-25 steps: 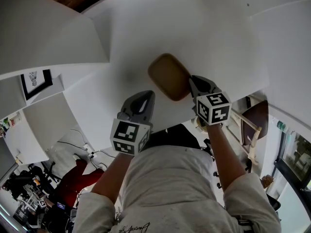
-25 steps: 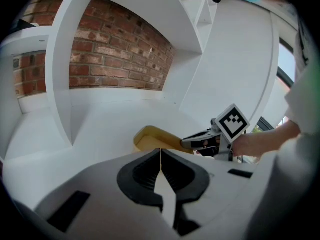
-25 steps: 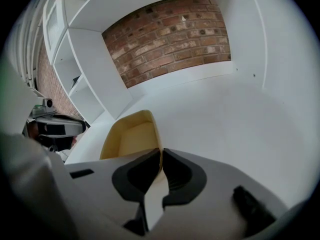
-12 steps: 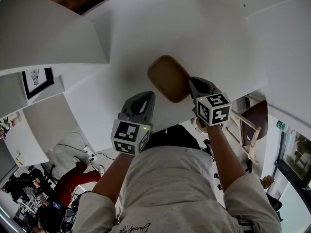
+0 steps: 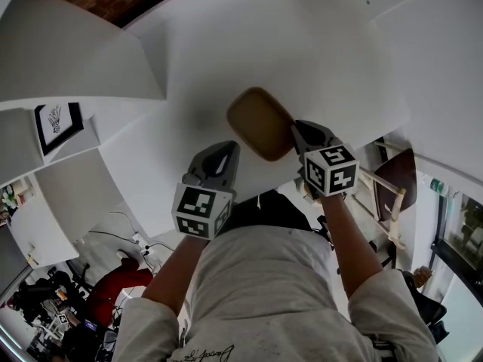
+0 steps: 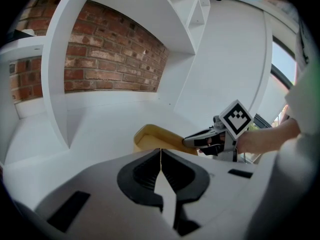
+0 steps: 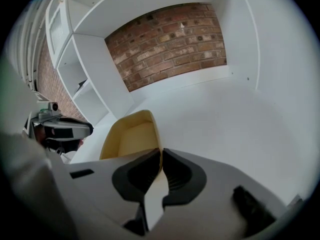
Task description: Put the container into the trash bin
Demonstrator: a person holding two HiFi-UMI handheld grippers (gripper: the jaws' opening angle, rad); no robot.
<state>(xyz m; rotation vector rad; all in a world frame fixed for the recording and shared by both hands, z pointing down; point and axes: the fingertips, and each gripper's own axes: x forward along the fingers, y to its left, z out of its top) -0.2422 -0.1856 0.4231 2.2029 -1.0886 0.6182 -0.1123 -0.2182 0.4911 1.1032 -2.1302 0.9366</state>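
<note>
Right claw (image 5: 296, 130) is clamped on the container (image 5: 260, 123): in the right gripper view the two dark, ribbed pads of this claw (image 7: 161, 159) pinch the thin near wall of the container (image 7: 131, 136) at its rim, with one pad inside the tray and one outside. It is a shallow tray with rounded corners, smooth and matte. It looks tan-brown from the head view and pale yellow inside from the gripper views, with a flat floor and low, slightly flared sides. It sits over the white worktop (image 5: 302, 51), a smooth, bare surface; whether it rests on the surface or hangs just above it cannot be told. Left claw (image 5: 226, 148) is near the tray's left side but apart from it. In the left gripper view its pads (image 6: 160, 156) meet along a thin seam with nothing between them, and beyond them the container (image 6: 150, 136) shows with the right claw at its far edge. Behind the worktop stands a rough red brick wall (image 7: 170, 39), framed by plain white shelves (image 7: 75, 59)
</note>
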